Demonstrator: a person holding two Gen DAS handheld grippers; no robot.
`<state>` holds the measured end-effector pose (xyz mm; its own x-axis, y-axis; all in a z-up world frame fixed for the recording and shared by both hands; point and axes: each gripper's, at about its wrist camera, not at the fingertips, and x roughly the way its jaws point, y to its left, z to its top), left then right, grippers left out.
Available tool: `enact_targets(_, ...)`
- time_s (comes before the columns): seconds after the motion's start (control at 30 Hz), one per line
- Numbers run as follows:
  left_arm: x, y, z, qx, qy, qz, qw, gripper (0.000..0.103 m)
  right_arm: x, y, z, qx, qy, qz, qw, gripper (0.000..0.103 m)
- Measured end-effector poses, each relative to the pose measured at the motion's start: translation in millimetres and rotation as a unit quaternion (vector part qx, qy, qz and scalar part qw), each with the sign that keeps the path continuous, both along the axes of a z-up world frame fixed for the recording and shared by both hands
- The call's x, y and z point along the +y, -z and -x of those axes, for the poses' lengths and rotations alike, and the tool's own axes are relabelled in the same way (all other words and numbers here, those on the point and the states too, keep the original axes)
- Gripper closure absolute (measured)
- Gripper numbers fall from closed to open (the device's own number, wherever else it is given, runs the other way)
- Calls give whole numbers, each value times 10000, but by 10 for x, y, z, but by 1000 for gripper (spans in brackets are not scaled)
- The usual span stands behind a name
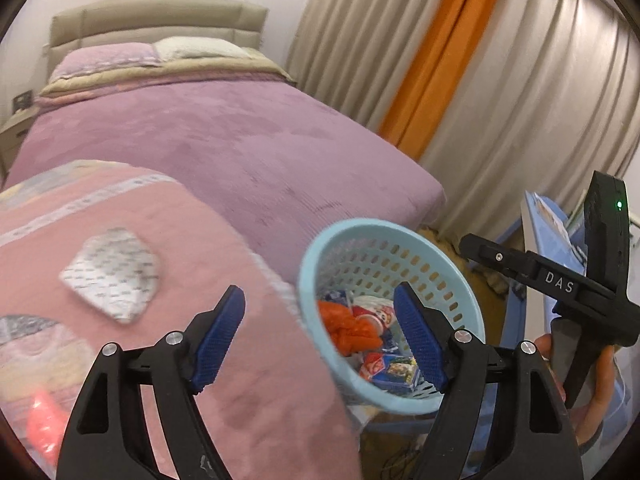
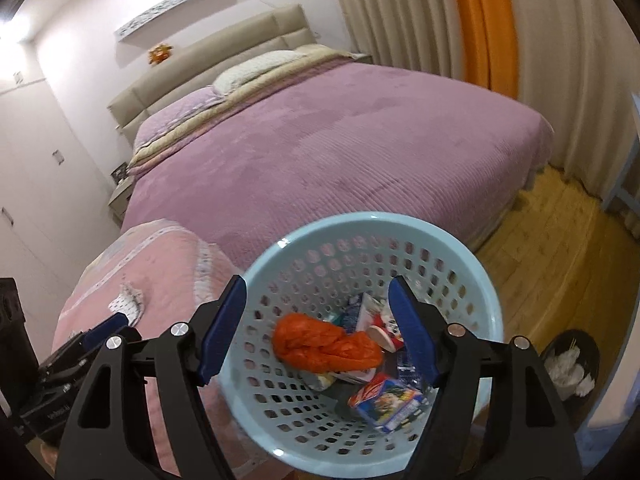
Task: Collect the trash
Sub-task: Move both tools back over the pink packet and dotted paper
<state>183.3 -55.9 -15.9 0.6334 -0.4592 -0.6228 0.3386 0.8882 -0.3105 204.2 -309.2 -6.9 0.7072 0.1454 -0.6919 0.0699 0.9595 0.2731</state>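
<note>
Light blue basket (image 2: pixel 494 304) of wrappers, orange bag (image 2: pixel 320 344) inside, purple bed (image 2: pixel 320 140) behind

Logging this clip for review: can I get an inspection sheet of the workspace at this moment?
Surface: pink blanket over the purple bed.
Job's things: blue basket holds an orange bag and wrappers; silver wrapper lies on the blanket.
Clutter: pink item, blurred.
Grippers: left gripper open, empty; right gripper open, empty, over the basket.
Cables: dark cable on the floor.
Surroundings: curtains, headboard, dark bin.
</note>
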Motion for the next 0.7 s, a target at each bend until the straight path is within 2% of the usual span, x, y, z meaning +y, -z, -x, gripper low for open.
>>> enact_targets(0.17, 406, -180, 207, -229, -432, 0, 9988, 28, 315, -146, 53, -293, -410, 158, 9986, 33)
enact_targets(0.4, 1053, -364, 522, -493, -1157, -124, 9920, 28, 819, -216, 48, -527, -1065, 202, 9927, 34)
enact_targets(0.57, 1446, -343, 705, -488, -1483, -278, 9873, 28, 1216, -203, -7, -536, -1434, 216, 9880, 34)
enact_targets(0.7, 1673, -204, 805, -287, -1598, -255, 9864, 28, 1493, -151, -73, -530, -1713, 158, 9837, 34)
